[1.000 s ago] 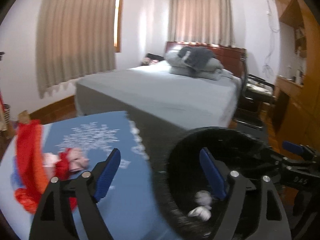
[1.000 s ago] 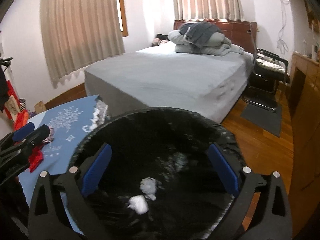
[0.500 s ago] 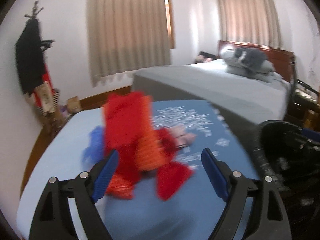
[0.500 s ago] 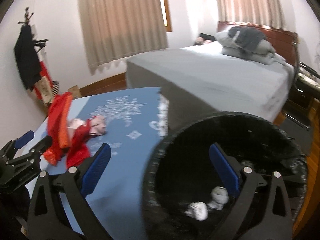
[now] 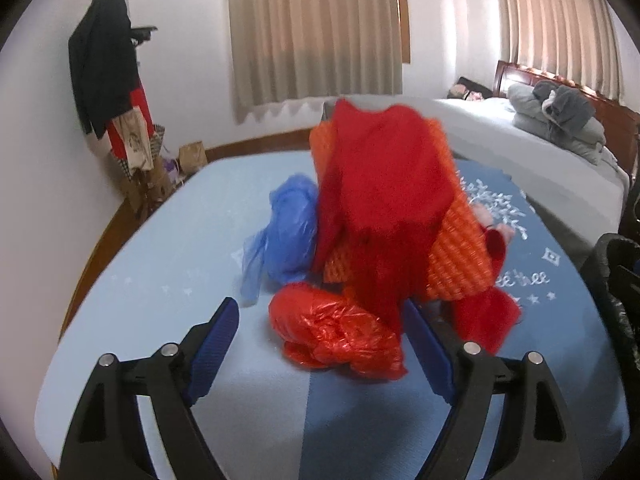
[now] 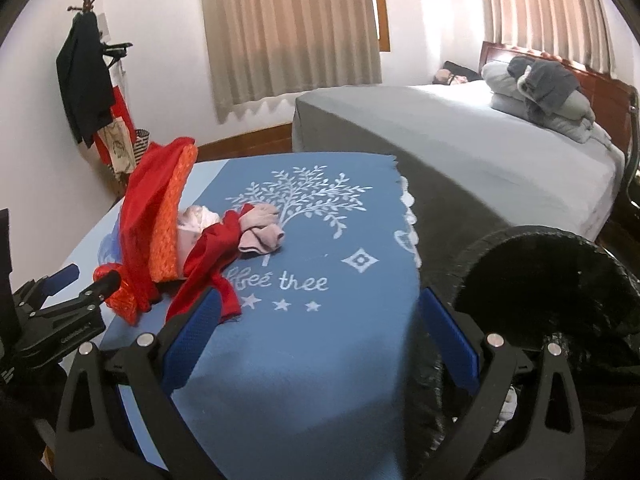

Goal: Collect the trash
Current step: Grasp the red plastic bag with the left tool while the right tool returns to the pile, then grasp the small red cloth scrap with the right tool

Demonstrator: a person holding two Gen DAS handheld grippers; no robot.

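A heap of trash lies on the blue table cloth (image 5: 168, 264): a red crumpled plastic bag (image 5: 340, 336), a blue plastic bag (image 5: 288, 228), an orange net (image 5: 456, 252) and red cloth (image 5: 384, 184). My left gripper (image 5: 324, 334) is open, its jaws either side of the red bag. In the right wrist view the heap (image 6: 160, 220) sits at the left with a pink crumpled piece (image 6: 260, 228). My right gripper (image 6: 320, 336) is open and empty over the cloth (image 6: 312, 344). The black-lined trash bin (image 6: 552, 280) stands at the right, white scraps (image 6: 506, 408) inside.
A grey bed (image 6: 480, 136) with folded bedding (image 6: 540, 92) stands behind the table. A coat rack (image 5: 108, 80) with clothes is at the far left wall. Curtains (image 5: 316, 32) cover the windows. The bin edge (image 5: 616, 280) shows at the right of the left wrist view.
Both grippers swung left, away from the bin and toward the table. My left gripper closed in on the trash heap, now around the red bag. The bin slid to the right in both views.
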